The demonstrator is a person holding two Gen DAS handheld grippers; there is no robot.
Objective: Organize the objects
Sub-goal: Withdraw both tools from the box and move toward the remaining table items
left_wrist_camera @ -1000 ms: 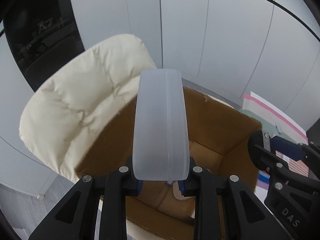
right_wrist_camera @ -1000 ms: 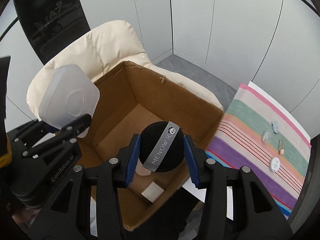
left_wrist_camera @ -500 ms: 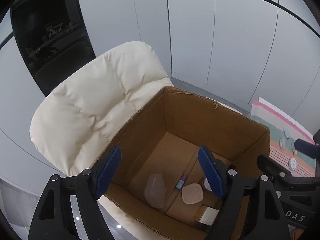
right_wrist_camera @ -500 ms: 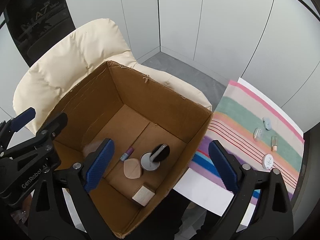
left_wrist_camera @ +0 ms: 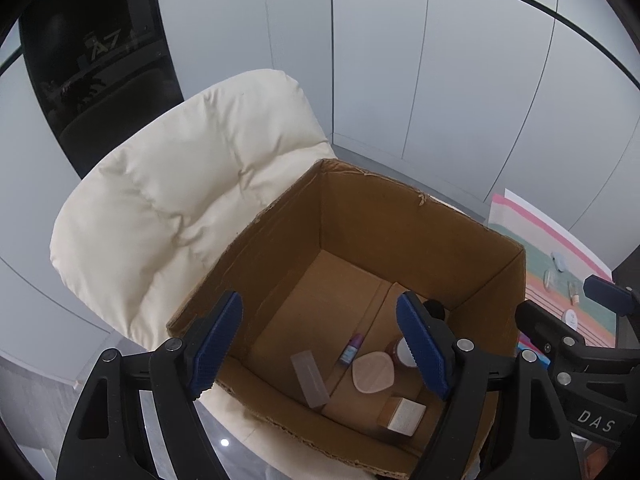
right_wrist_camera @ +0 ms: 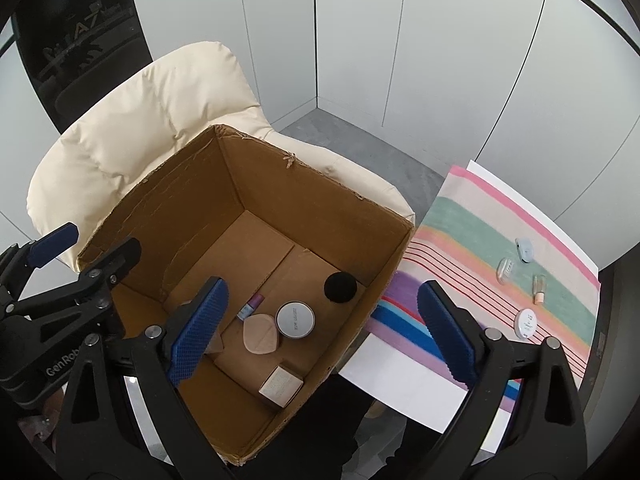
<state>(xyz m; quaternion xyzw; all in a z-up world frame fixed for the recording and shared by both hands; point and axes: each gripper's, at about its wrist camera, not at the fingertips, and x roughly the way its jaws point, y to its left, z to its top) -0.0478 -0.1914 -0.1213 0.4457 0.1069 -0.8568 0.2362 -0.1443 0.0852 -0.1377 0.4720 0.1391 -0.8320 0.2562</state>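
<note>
Both sets of jaws stood wide and empty above the open cardboard box [right_wrist_camera: 248,216]. The left gripper [left_wrist_camera: 320,344] had just been opening, with nothing between its blue pads, and the right gripper [right_wrist_camera: 320,328] likewise had just been opening and held nothing.

Below them, on the box floor, lay what had been gathered: a translucent plastic case [left_wrist_camera: 310,378] near the left wall, a small purple-capped bottle [right_wrist_camera: 250,306], a beige teardrop sponge [right_wrist_camera: 260,334], a round silver-lidded compact [right_wrist_camera: 295,319], a black puff [right_wrist_camera: 340,287] toward the far right corner, and a small cream carton [right_wrist_camera: 280,385] at the near side. The box itself rested on a cream padded chair [right_wrist_camera: 160,116].

Further out to the right, the striped cloth [right_wrist_camera: 460,240] on the counter carried four small things not yet packed: a pale blue clip-like piece [right_wrist_camera: 525,249], a clear oval case [right_wrist_camera: 505,269], a little vial [right_wrist_camera: 539,289] and a white round tin [right_wrist_camera: 526,322].

I judged the job well past half: six items were boxed, four were left, and the next reach would probably go to the cloth.
</note>
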